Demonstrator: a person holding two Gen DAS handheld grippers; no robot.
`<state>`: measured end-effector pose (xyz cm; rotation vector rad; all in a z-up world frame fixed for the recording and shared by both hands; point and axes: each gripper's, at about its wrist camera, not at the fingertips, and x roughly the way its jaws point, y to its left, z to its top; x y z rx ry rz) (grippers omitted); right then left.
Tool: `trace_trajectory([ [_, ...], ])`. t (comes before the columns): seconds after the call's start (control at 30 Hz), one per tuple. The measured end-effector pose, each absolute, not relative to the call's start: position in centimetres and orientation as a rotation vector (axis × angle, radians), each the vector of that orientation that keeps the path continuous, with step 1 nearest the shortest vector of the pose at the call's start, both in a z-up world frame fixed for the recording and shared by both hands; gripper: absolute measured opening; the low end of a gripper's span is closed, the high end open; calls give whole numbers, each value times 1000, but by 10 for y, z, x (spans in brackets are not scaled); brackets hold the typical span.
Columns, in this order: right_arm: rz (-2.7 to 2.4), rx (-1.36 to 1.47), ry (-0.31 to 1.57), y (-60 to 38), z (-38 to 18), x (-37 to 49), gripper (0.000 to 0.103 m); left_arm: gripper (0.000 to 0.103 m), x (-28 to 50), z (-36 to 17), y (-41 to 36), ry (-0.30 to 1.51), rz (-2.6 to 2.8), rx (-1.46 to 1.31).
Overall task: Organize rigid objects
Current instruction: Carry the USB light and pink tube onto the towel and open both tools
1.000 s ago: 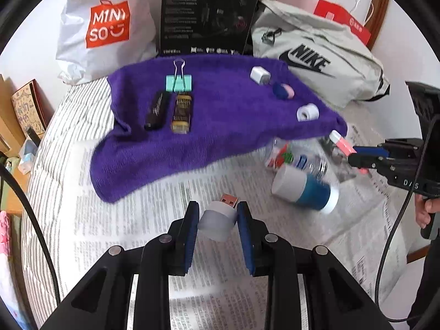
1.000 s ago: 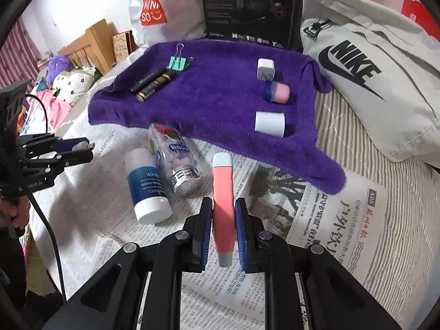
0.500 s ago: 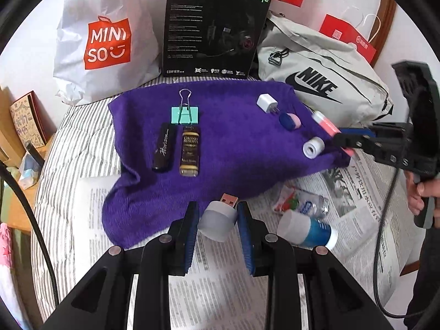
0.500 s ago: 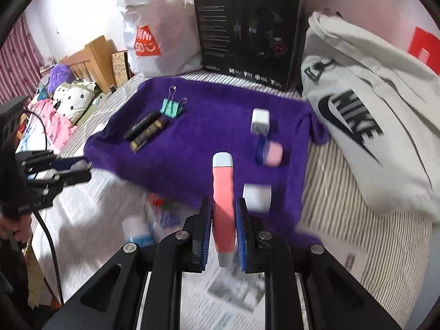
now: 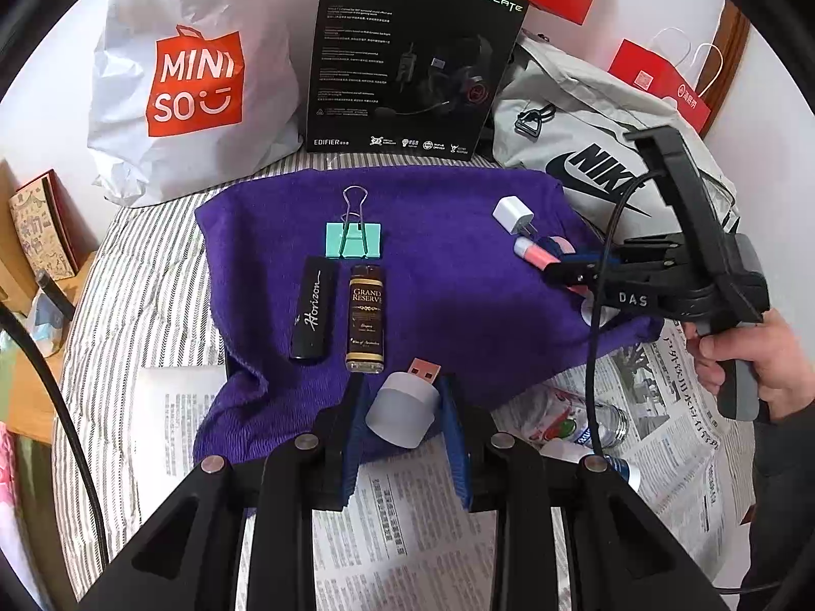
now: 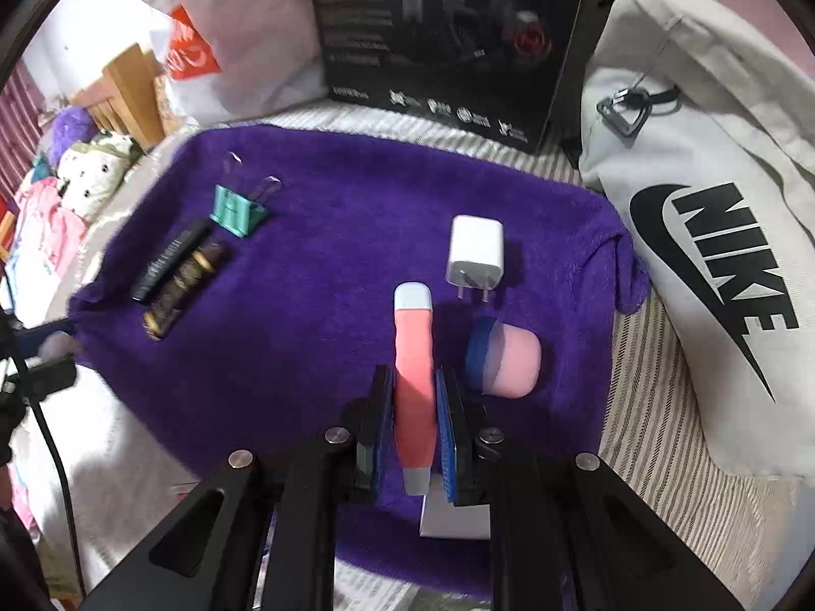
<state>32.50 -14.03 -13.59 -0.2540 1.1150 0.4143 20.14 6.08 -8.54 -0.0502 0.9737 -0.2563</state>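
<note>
Now | right gripper (image 6: 415, 397) clamps pink tube (image 6: 413, 356), moved over purple towel (image 6: 331, 265) centre | left gripper (image 5: 402, 407) still pinches USB light (image 5: 405, 410), lower centre.

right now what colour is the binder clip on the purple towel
Mint green with silver wire handles; the binder clip shows best in the left wrist view.

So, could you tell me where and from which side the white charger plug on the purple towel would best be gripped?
Probably across the two flat sides of the white charger plug, coming from above. It lies flat on the purple towel, prongs toward the right wrist camera, so the body offers parallel faces clear of the prongs.
</note>
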Motion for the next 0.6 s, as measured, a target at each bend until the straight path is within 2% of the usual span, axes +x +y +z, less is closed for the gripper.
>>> trace_trajectory([
  [0.6,405,-264,1114,-142,-151,334,17,27,226,-98,64,1005,-252,-49],
])
